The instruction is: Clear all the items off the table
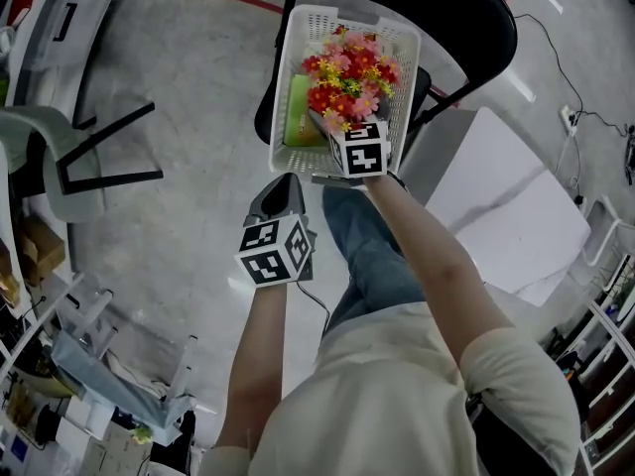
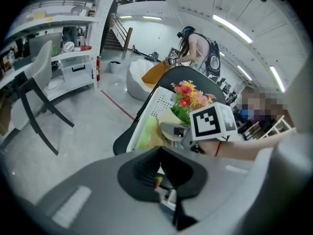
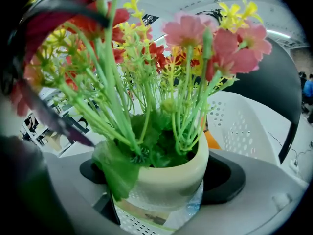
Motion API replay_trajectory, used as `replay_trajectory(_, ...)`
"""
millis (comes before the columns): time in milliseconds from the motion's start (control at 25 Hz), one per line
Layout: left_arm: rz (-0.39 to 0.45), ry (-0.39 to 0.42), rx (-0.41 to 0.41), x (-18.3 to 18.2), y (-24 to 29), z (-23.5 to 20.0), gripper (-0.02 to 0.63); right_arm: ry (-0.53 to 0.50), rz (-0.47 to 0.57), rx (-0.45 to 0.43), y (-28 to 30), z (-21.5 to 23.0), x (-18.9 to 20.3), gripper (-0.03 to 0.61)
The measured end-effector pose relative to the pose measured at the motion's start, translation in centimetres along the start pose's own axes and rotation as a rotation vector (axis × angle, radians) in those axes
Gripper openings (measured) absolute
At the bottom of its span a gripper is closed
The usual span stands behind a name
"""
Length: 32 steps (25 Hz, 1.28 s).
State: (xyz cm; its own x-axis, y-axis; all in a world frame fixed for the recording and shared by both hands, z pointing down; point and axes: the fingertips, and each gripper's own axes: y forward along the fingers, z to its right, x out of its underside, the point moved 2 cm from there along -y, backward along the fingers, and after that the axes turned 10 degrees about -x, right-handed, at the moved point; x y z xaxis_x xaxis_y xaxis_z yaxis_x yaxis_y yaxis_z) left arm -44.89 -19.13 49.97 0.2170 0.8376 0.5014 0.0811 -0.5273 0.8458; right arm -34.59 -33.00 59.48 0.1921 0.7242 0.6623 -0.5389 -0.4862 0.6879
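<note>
Our right tongs (image 1: pixel 349 147) are clamped on the cream flower pot (image 3: pixel 168 173), which stands upright with its red, pink and yellow blossoms over the white basket (image 1: pixel 298 28) on the black chair (image 1: pixel 486 18). The pot seems to be within the basket walls, though we cannot tell whether its base touches down. A green pack (image 1: pixel 301 112) lies in the basket beside it. Our left tongs (image 2: pixel 164 173) are closed on nothing, above the floor just beside the chair. The white table (image 1: pixel 506 216) stands to our right.
</note>
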Motion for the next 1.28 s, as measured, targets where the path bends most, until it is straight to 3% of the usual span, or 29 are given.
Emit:
replay_trajectory(520,0.002,0.005,0.008,-1.2,0.1,-0.7,0.009,0.034,-0.087,0.018,1.6,1.4,1.4,0.531)
replay_trajectory(1280,0.013,0.026,0.030,-1.5,-0.9,0.1,0.008,0.094,-0.091,-0.006,-1.1,0.8,1.3,0.548)
